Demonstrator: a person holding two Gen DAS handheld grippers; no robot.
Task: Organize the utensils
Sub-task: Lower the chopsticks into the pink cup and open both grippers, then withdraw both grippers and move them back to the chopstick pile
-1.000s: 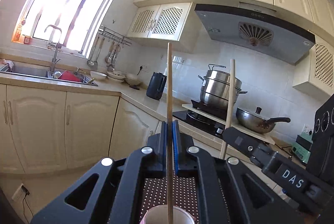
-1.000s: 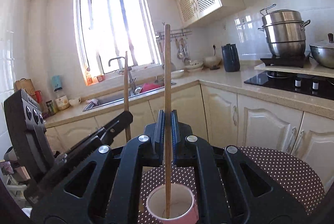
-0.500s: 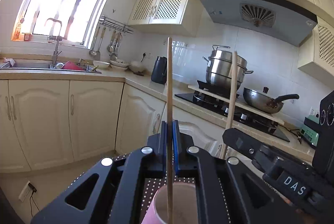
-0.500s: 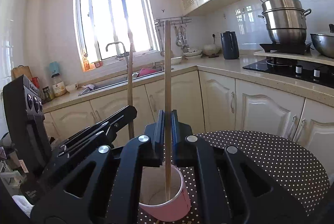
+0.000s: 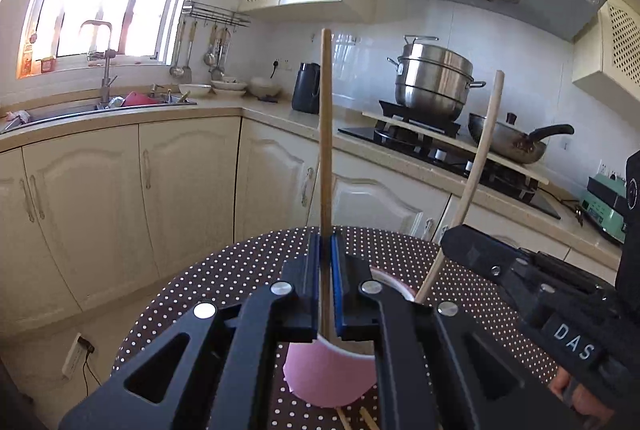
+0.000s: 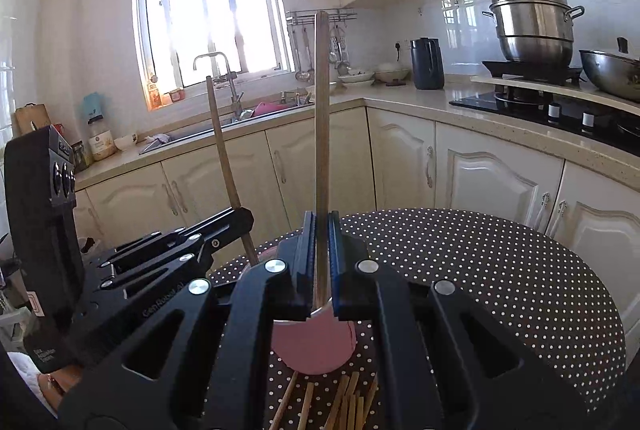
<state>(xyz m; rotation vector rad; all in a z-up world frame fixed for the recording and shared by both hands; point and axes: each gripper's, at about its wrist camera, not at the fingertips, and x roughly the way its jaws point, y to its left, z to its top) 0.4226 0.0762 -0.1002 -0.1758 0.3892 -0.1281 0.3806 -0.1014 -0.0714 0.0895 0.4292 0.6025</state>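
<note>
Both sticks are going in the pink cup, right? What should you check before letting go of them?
1. Left gripper shut on its chopstick: ok.
2. Right gripper shut on its chopstick: ok.
3. Both tips inside the pink cup: cannot tell, the fingers hide the rim.
4. Cup standing upright on the dotted table: ok.
5. Sticks not crossing each other: ok, they stand apart.
6. More loose chopsticks left beside the cup: not ok, several still lie there.

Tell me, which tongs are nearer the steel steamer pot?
Right. The right tongs are on the steamer pot side of the pink cup; the left tongs are on the sink side.
</note>
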